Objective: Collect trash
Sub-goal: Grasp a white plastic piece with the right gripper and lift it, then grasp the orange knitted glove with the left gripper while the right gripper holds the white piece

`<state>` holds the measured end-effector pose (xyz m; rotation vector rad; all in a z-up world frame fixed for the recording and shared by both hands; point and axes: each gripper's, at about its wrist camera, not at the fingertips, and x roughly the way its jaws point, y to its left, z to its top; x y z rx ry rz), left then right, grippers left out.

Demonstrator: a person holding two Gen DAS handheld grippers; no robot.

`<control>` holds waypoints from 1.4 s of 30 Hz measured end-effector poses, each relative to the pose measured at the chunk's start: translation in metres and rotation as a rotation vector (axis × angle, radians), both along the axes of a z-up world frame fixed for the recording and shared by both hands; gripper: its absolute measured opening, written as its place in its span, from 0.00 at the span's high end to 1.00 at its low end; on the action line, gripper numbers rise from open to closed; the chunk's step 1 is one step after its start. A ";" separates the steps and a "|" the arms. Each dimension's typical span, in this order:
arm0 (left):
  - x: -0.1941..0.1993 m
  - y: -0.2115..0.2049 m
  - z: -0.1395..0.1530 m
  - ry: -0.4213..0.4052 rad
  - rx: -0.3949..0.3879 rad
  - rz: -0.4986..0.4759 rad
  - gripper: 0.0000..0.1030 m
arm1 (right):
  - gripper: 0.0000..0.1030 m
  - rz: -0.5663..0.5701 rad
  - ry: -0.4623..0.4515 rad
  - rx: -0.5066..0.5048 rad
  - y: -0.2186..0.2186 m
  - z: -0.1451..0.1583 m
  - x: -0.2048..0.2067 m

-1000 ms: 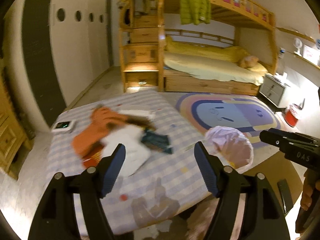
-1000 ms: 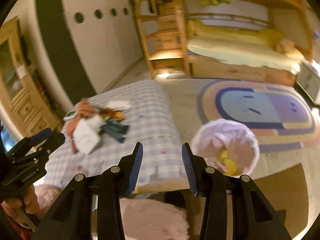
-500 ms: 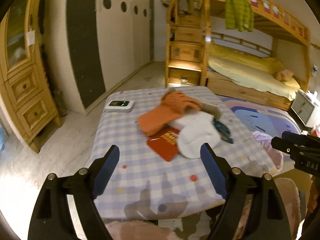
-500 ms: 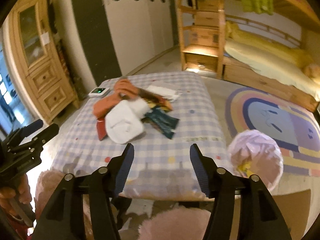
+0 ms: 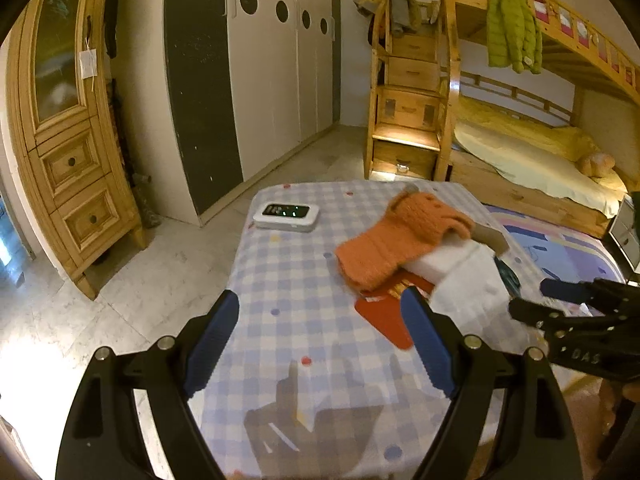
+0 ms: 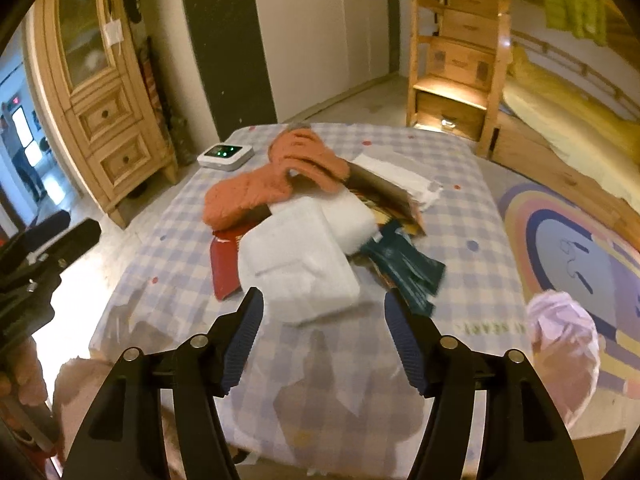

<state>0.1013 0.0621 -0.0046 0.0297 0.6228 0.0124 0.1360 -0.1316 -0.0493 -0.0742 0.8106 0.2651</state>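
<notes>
Counter (image 6: 460, 216) w/ checked cloth is shown bearing a trash heap: orange knit (image 6: 256, 192), white foam pack (image 6: 300, 264), red card (image 6: 224, 264), teal wrappers (image 6: 408, 268). Right claw (image 6: 323, 336) is seen opening, empty, just short of the pack; left claw (image 5: 318, 340) is held wide, empty. Risk, as judged: knit or white device (image 6: 226, 154) gets swept up w/ trash. Pink bag (image 6: 560, 340), beside the counter, is seen open; contents not visible.
</notes>
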 end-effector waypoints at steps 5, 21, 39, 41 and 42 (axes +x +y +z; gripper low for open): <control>0.018 0.000 -0.009 0.062 0.001 -0.005 0.22 | 0.38 0.018 0.029 0.004 0.005 -0.013 0.023; 0.016 -0.005 -0.010 0.059 0.008 -0.019 0.22 | 0.86 0.132 0.077 0.109 0.002 -0.008 0.009; 0.060 -0.053 -0.017 0.098 -0.003 -0.131 0.19 | 0.93 -0.091 -0.197 0.070 -0.059 0.058 -0.034; 0.071 -0.056 -0.020 0.105 -0.015 -0.118 0.19 | 0.93 -0.097 -0.196 0.079 -0.064 0.057 -0.031; 0.076 -0.060 -0.020 0.096 -0.001 -0.122 0.19 | 0.93 -0.104 -0.196 0.086 -0.067 0.056 -0.029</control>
